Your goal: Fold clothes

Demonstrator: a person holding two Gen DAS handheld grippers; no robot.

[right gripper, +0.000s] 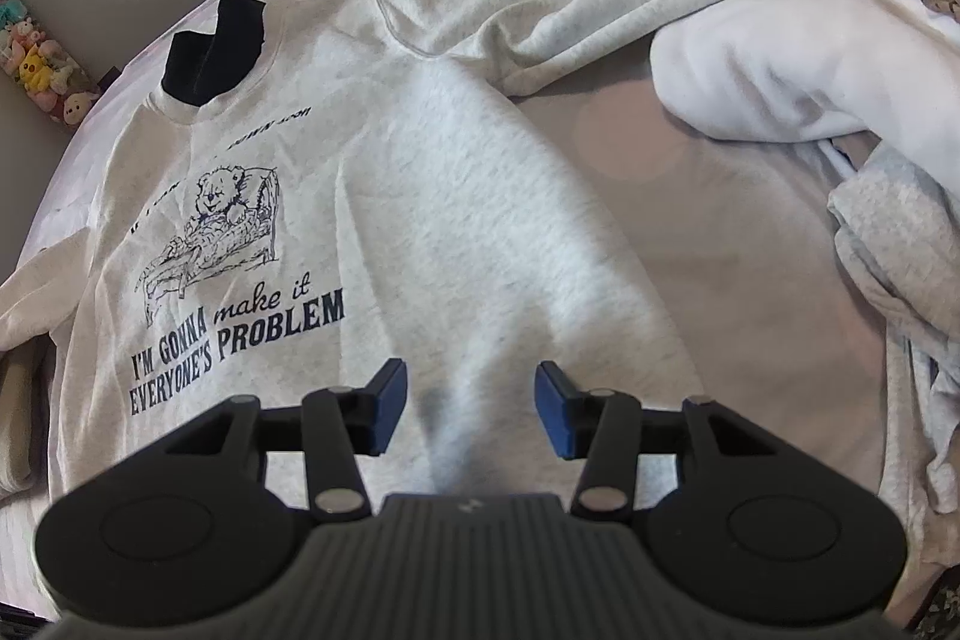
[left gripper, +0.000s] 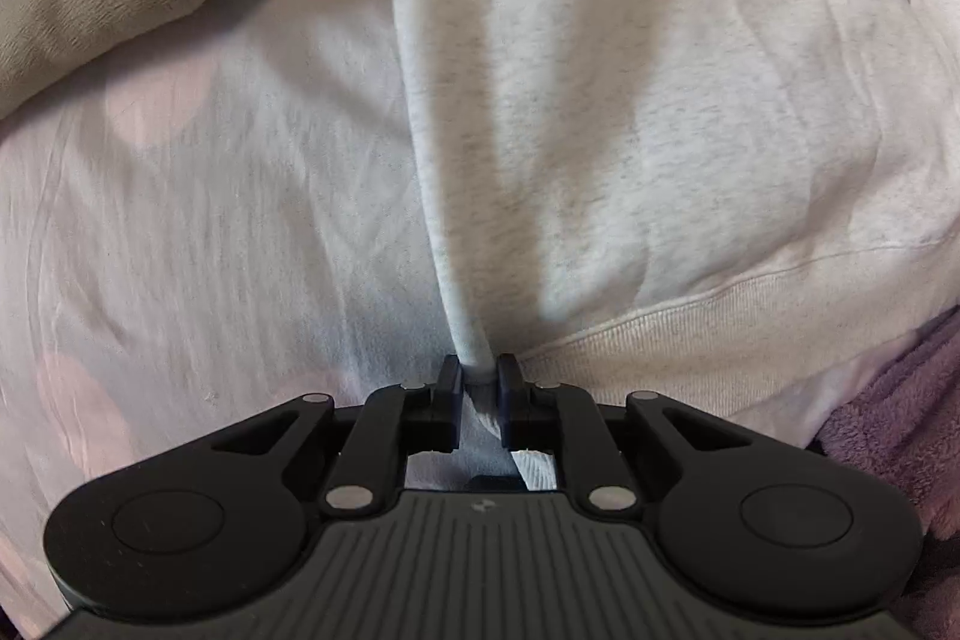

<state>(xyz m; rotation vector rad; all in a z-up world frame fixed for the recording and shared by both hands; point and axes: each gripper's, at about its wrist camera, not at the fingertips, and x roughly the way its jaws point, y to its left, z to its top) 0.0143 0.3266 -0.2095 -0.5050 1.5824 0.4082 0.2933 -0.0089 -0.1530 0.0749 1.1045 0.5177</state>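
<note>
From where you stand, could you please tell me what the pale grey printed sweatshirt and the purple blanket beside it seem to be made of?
The pale grey printed sweatshirt looks like heathered cotton-blend fleece jersey, matte: fine dark flecks, soft folds and a ribbed knit hem. The purple blanket looks like plush fleece, probably synthetic: a fuzzy, clumped pile. The exact fibre cannot be told by sight.
</note>
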